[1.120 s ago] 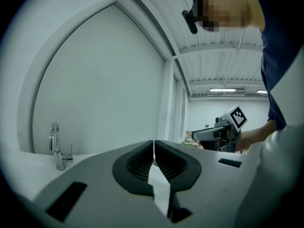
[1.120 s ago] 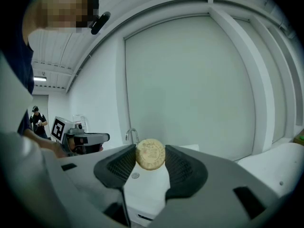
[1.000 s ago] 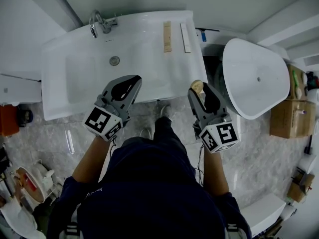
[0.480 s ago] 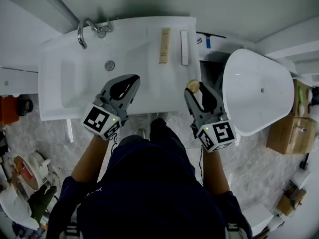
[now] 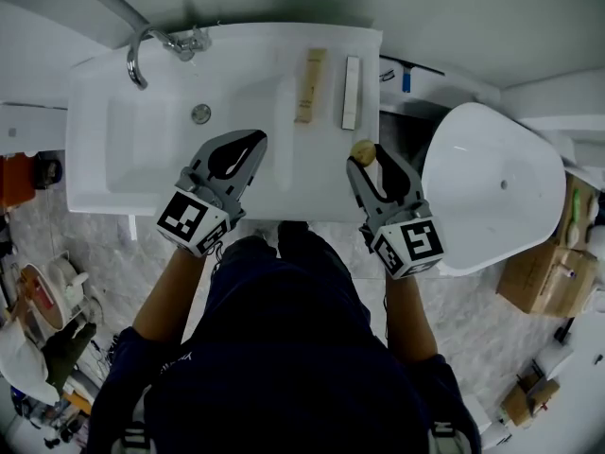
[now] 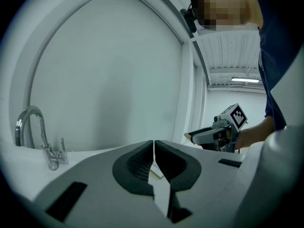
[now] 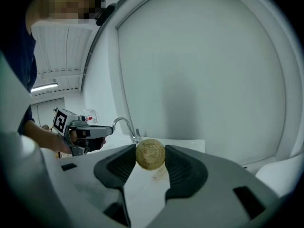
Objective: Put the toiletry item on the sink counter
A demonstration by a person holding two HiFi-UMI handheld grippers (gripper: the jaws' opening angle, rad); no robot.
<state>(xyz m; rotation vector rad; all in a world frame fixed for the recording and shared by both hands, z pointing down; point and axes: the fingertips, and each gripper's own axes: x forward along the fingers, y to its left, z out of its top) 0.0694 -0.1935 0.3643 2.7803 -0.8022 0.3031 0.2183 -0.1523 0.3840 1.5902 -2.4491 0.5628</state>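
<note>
The white table [image 5: 317,173] with its sink [image 5: 156,140] lay below me; my left tool [image 5: 253,142] hovered over it, jaws closed together on nothing; my right tool [image 5: 367,159], near a beige tube [image 5: 309,85] and a white bar [image 5: 351,93], pinched the round tan disc [image 7: 150,154] above the table's right edge.

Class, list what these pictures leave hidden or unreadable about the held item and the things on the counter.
- Marking on the round tan item: too small to read in the right gripper view; fingers of the right gripper cover its sides.
- What the tan strip and white strip on the sink counter are: too small in the head view.
</note>
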